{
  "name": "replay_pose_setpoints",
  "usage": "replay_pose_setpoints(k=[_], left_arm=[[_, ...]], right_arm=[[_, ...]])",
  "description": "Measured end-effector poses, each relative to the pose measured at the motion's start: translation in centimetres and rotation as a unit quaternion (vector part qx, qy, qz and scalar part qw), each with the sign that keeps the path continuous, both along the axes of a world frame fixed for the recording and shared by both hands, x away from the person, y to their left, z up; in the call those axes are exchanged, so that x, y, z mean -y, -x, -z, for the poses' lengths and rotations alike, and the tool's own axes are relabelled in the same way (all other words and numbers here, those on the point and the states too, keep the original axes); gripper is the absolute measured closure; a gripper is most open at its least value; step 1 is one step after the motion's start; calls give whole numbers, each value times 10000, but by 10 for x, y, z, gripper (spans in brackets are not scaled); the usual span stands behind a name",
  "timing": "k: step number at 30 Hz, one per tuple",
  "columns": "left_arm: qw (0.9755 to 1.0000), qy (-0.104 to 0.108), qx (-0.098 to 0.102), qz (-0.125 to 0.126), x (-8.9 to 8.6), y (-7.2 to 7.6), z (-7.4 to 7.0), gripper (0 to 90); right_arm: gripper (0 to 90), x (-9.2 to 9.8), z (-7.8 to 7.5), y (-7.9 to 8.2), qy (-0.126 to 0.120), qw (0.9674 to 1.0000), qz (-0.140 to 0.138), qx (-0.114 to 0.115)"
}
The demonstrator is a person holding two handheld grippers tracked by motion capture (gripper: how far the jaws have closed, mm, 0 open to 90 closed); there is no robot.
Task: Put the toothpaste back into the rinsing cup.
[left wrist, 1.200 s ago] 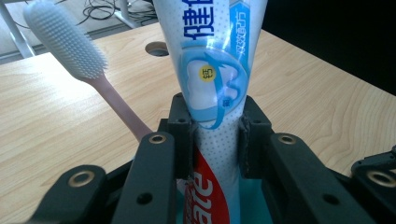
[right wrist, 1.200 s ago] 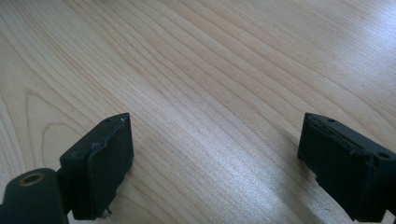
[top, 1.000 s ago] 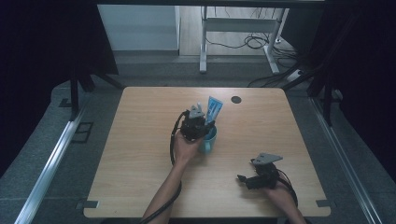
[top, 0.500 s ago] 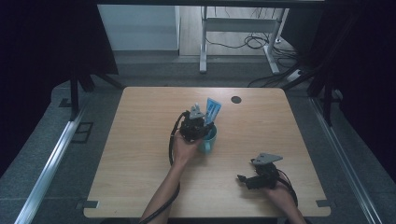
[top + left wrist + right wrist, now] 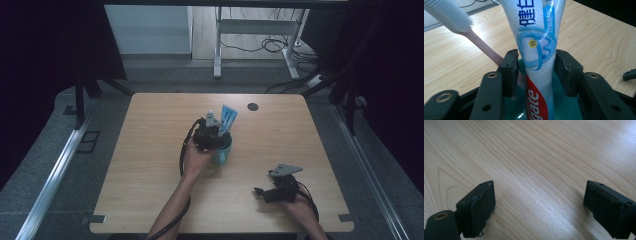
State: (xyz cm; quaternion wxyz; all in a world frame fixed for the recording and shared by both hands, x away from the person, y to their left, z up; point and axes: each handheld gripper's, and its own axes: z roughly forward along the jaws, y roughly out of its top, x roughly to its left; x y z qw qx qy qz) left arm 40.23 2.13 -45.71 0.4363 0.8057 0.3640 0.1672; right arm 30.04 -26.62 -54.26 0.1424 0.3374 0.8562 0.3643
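A white, blue and red toothpaste tube stands upright in a teal cup near the table's middle. A pink toothbrush with a pale bristle head leans out of the same cup. My left gripper hangs over the cup. Its jaws stand on either side of the tube and have just been opening; a thin gap shows at each pad, so they are open. My right gripper rests low at the front right, open wide over bare wood.
The wooden table has a dark round cable hole at its far edge. Cables trail from both grippers toward the person's forearms. Beyond the table stand a metal frame and floor cables.
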Motion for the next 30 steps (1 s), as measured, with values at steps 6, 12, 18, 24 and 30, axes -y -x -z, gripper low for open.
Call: replay_pose_setpoints(k=[6,12,18,24,30], left_arm=[[10000,-53,31,33,-1,3,-3,451],[9999,-85,19,107,-1,5,-9,310],[9998,-153,-91,121,1,8,-13,168],[9995,-256,-131,148,1,12,-17,83],[9988,-447,-110,166,-1,17,-19,0]], right_arm=[[103,0,0,0,3,10000,-2,5],[103,0,0,0,1,10000,0,1],[103,0,0,0,2,10000,-2,-1],[103,0,0,0,1,10000,0,1],[103,0,0,0,1,10000,1,1]])
